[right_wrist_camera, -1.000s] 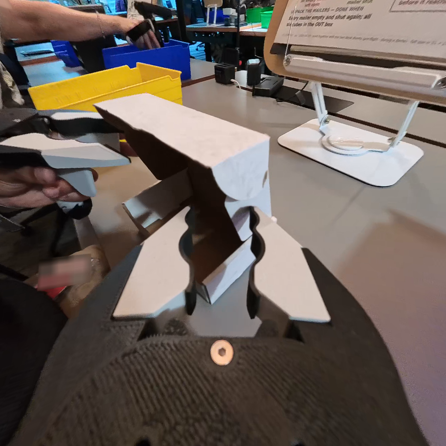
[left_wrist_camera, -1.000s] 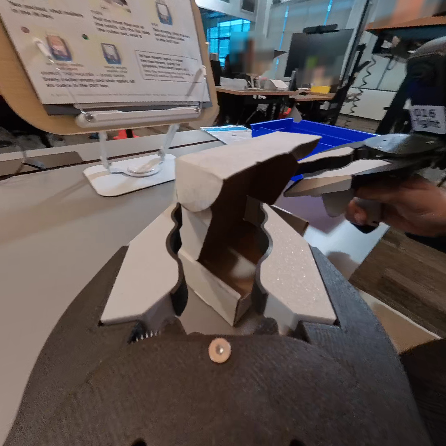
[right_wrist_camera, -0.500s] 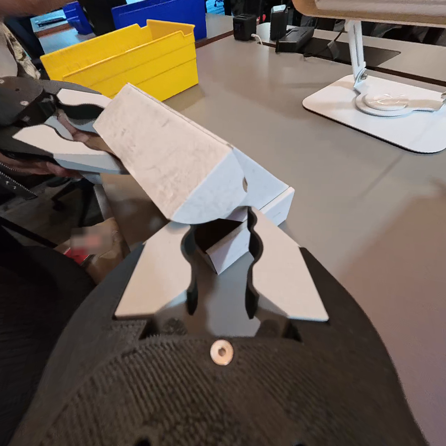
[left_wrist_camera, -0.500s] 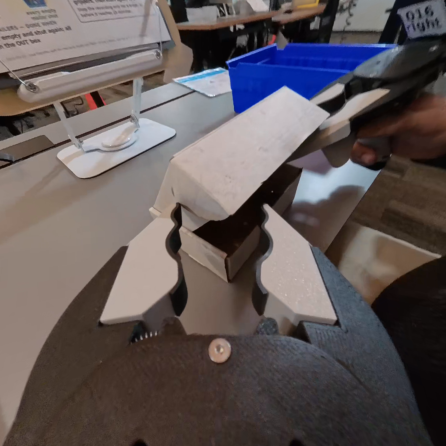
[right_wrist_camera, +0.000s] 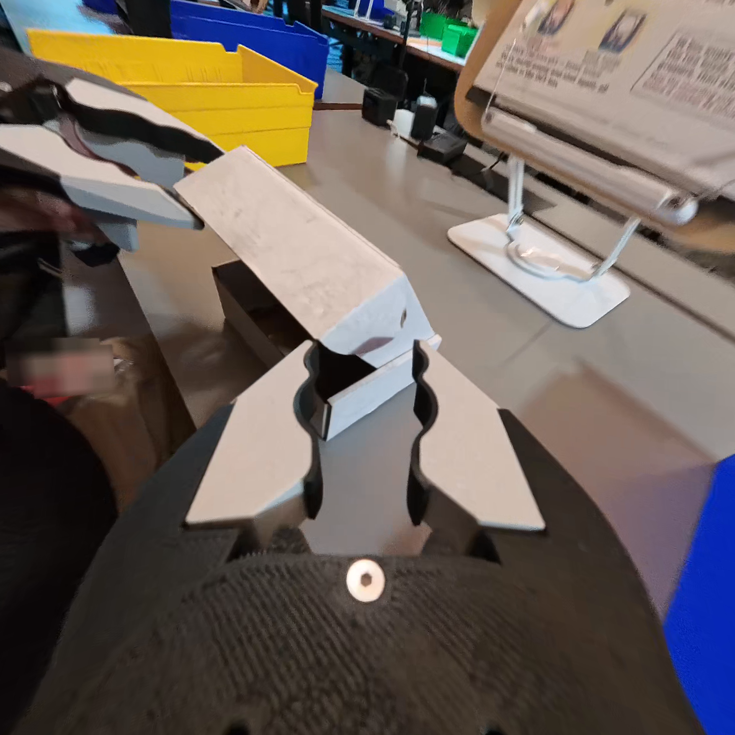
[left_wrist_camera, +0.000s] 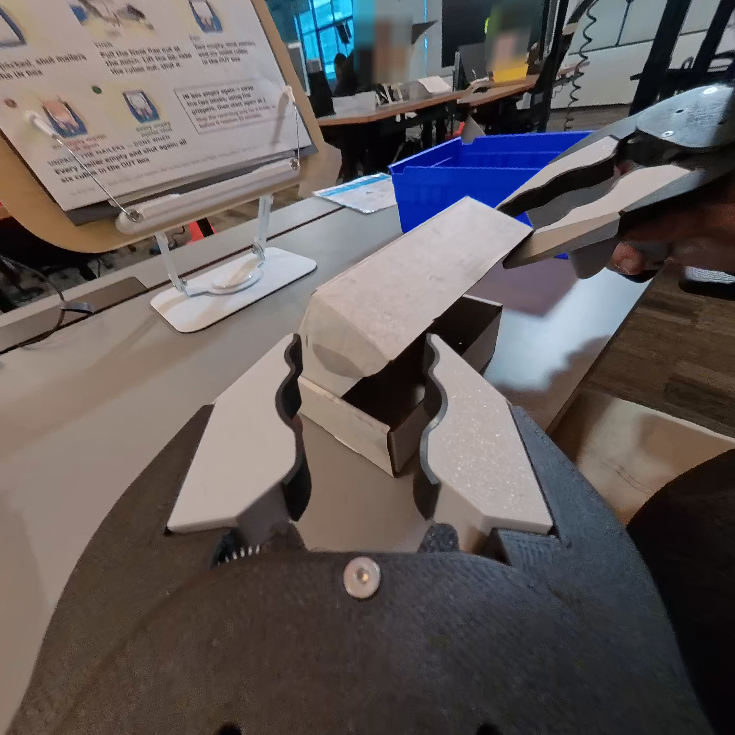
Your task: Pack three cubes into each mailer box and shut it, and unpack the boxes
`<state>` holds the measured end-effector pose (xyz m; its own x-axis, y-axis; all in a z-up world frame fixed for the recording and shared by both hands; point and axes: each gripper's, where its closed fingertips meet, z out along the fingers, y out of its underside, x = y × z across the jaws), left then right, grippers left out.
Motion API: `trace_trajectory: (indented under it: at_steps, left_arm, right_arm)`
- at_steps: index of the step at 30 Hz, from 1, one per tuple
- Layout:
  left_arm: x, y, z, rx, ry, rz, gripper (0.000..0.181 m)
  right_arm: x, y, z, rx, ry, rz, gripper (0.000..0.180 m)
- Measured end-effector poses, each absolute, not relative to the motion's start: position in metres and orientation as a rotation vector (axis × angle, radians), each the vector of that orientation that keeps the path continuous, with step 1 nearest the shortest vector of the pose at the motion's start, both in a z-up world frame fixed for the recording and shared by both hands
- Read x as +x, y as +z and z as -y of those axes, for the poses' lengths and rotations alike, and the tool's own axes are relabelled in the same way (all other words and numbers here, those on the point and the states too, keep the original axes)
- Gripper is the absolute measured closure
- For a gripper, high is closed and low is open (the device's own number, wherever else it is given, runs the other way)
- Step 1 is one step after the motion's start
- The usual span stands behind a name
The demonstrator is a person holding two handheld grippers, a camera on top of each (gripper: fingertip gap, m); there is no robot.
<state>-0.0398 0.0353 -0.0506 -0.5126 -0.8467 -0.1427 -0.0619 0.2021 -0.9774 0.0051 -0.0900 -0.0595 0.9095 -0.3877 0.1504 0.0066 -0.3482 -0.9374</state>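
A white mailer box lies flat on the grey table with its lid slanting half open. The part of its dark inside that shows is empty, and no cubes are in view. My left gripper is open, its jaws standing either side of the box's near corner. My right gripper is at the far end, jaws apart around the lid's edge. In the right wrist view the box has its corner between my right gripper's open jaws. My left gripper meets the lid's far edge.
A document stand with an instruction sheet stands behind the box. A blue bin is on the right and a yellow bin on the left. The table edge and the floor lie just past the box. Power adapters sit at the back.
The box was tipped up on end between the grippers; it now lies flat on the table. Its lid has come down to a half-open slant. Both grippers stay at its ends.
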Motion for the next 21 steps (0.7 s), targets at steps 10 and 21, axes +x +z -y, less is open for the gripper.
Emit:
trace_trajectory:
  at_steps: [10,21]
  left_arm:
    - [-0.049,-0.048,-0.031,-0.797,-1.308,-1.741,0.138]
    - [-0.041,-0.071,-0.036,-0.826,-1.166,-1.789,0.115]
  right_arm:
    - [-0.007,-0.057,0.083,-2.003,-0.811,-0.089,0.166]
    - [-0.011,-0.033,0.089,-1.857,-0.323,-0.423,0.175]
